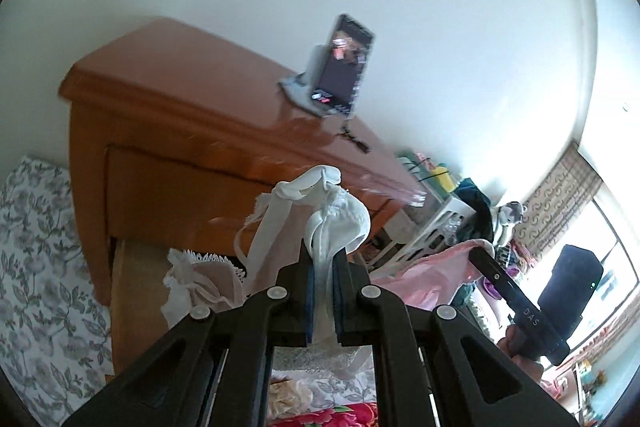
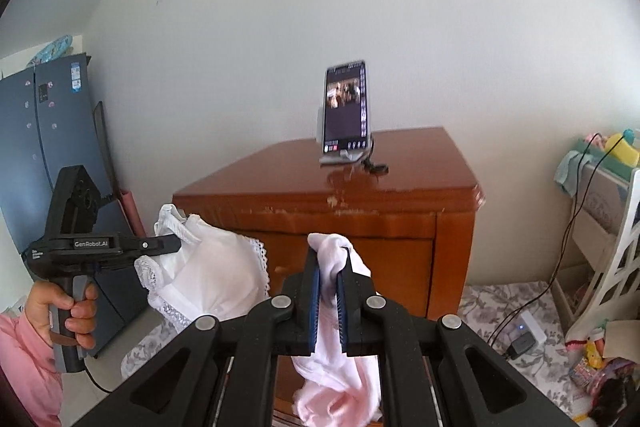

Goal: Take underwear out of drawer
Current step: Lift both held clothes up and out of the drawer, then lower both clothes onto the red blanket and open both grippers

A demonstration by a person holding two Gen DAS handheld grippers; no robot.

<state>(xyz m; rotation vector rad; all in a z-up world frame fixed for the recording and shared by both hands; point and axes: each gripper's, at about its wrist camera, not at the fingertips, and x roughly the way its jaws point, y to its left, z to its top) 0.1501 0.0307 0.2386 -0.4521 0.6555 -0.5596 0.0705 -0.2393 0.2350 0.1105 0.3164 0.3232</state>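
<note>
You had 2 garments up and clear of the wooden dresser [image 2: 360, 203], presumably to carry them away from its open drawer [image 1: 132, 291]. Your left gripper [image 1: 322, 267] pinched a white lace bra [image 1: 340, 215]; your right gripper [image 2: 328, 279] pinched pale pink underwear [image 2: 340, 379], hanging below its fingers. The left handle read "GenRobot.AI"; the right seemed to say "DAS", though blurred.
</note>
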